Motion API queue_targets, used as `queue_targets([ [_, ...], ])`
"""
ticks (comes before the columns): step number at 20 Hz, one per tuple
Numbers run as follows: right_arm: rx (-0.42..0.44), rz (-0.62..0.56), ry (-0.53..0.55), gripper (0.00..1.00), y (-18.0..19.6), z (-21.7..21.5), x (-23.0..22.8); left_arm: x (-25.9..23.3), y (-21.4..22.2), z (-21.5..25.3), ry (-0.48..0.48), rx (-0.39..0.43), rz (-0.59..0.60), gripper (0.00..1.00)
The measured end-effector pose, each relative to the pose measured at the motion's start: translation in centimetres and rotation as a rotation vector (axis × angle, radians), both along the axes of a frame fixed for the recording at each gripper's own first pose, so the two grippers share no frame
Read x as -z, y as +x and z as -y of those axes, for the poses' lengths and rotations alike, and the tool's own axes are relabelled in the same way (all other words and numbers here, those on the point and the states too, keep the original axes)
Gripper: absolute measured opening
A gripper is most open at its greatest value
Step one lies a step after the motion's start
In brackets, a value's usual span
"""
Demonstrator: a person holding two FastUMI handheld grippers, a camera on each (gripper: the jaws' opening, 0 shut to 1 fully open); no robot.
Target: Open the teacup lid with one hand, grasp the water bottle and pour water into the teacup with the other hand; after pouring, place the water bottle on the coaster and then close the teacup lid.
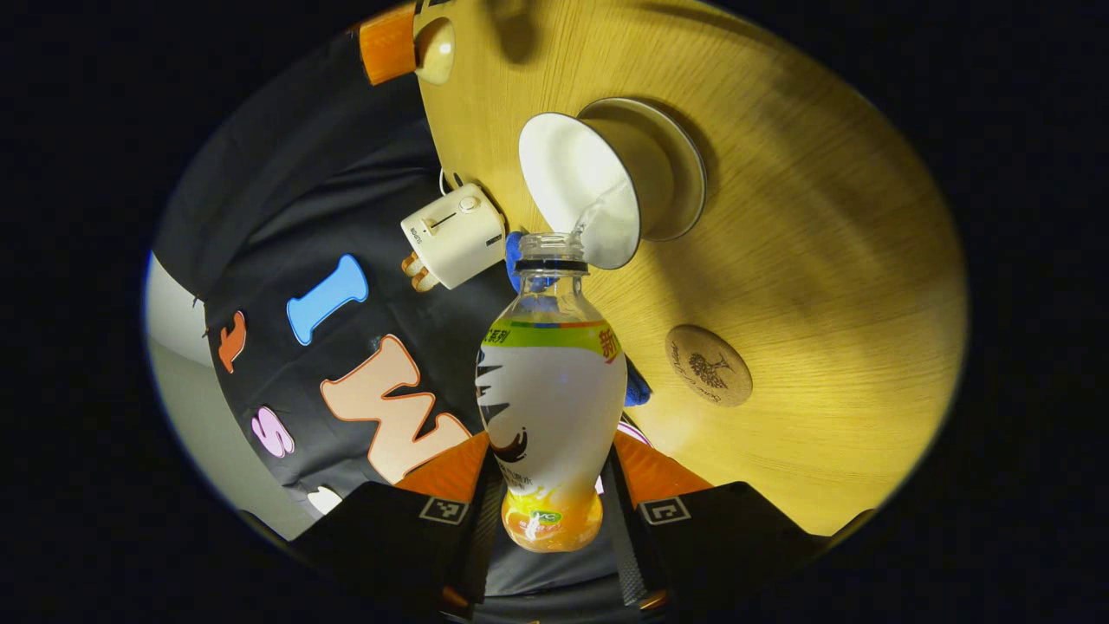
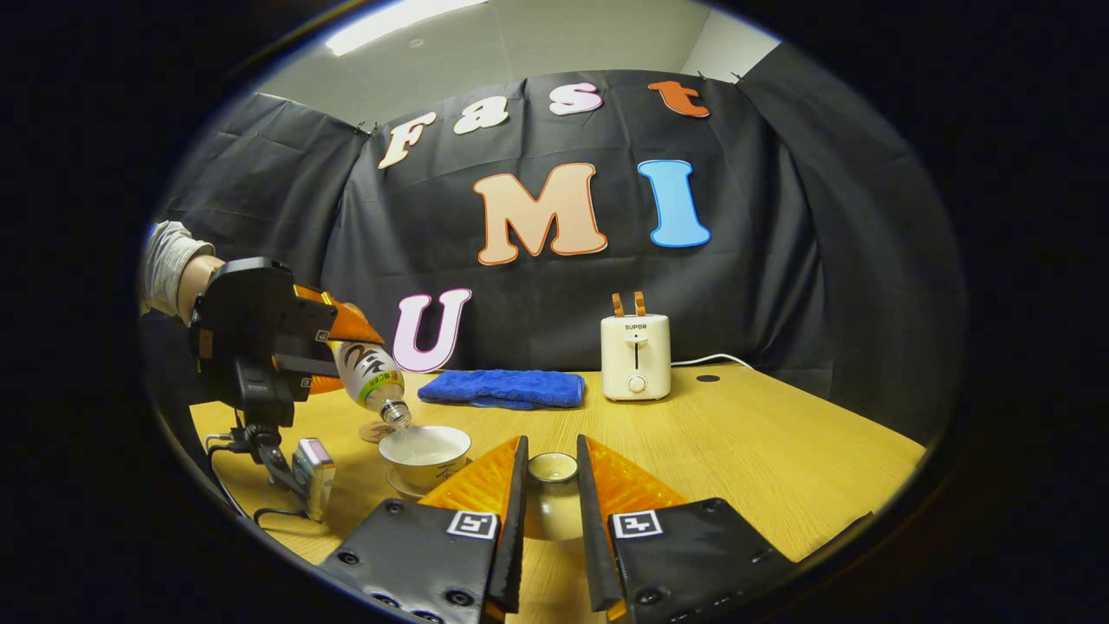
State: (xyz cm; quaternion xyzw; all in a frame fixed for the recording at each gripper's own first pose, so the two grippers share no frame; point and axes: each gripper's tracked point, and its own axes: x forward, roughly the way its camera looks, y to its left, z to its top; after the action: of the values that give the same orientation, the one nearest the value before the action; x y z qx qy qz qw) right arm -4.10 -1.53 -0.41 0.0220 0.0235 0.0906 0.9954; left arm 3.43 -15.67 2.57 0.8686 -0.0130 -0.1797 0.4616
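My left gripper [image 1: 552, 464] is shut on a clear water bottle [image 1: 550, 399] with a white and green label. The uncapped bottle is tipped, with its mouth at the rim of the white teacup [image 1: 582, 186], and water runs into the cup. The cup sits on a saucer [image 1: 684, 173]. A round wooden coaster [image 1: 708, 365] lies beside them. In the right gripper view, my right gripper [image 2: 552, 472] is shut on the teacup lid [image 2: 552, 490], held just right of the open teacup [image 2: 426, 455]. There the left gripper [image 2: 342, 355] tilts the bottle [image 2: 371, 374] over the cup.
On the wooden table [image 2: 736, 433], a folded blue cloth [image 2: 502, 387] and a cream toaster [image 2: 636, 355] with its cord stand at the back near the black wall. A person's sleeve [image 2: 165, 260] holds the left gripper. A small device [image 2: 312, 468] hangs below it.
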Motion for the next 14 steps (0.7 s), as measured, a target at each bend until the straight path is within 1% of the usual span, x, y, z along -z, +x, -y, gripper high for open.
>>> queue_targets([
  [3, 0.002, -0.003, 0.001, 0.34, 0.1, 0.1, 0.0, 0.0, 0.0, 0.0, -0.004, -0.005, -0.006, 0.57],
  [6, 0.003, -0.009, 0.009, 0.33, 0.1, 0.1, 0.1, 0.1, -0.1, 0.1, -0.018, 0.000, -0.015, 0.56],
  [7, 0.004, -0.008, 0.010, 0.34, 0.1, 0.2, 0.0, 0.3, -0.2, 0.1, -0.027, 0.003, -0.021, 0.56],
  [9, 0.006, -0.007, 0.007, 0.34, 0.0, 0.2, 0.1, 0.8, -0.4, 0.2, -0.067, 0.004, -0.043, 0.57],
  [14, 0.013, -0.005, 0.008, 0.34, 0.1, 0.3, 0.0, 2.4, -1.0, 0.4, -0.225, -0.020, -0.136, 0.56],
])
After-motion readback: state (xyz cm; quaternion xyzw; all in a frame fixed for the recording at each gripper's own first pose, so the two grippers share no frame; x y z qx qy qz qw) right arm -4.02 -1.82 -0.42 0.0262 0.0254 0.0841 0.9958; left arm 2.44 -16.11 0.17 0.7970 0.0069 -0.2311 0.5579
